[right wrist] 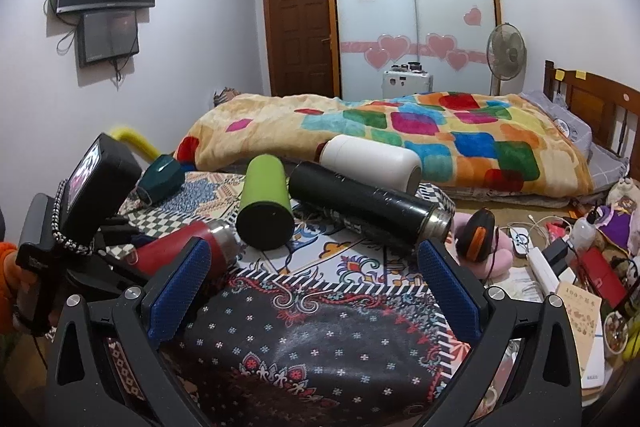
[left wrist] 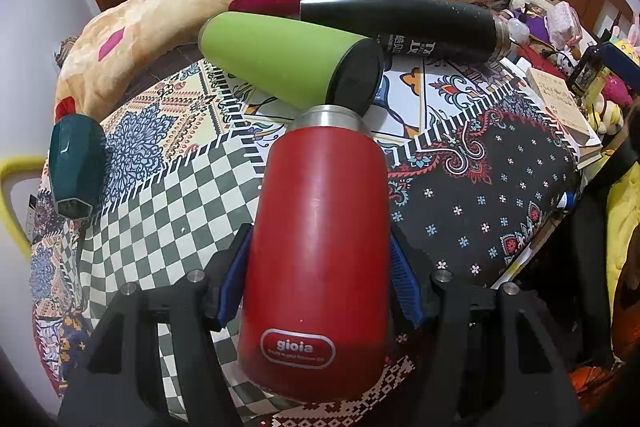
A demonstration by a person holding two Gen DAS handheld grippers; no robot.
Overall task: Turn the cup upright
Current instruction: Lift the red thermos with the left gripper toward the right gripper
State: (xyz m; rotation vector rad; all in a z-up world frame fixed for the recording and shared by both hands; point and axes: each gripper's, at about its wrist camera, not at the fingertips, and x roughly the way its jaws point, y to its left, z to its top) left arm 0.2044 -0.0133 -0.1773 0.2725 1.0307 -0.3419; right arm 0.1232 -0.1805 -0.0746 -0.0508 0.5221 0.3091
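My left tongs (left wrist: 320,279) clamp the red cup (left wrist: 320,247), lying on its side on the counter (left wrist: 480,195), steel mouth pointing away from me. Right tongs (right wrist: 316,291) gape wide, holding nothing; only their view shows the cup (right wrist: 180,251) off to their left.

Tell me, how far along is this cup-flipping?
Nothing stands upright yet. In hand: the left gripper clamps the red flask, lying on its side. Left: tipping it up, while the green, black and white flasks also lie flat. The right gripper is open.
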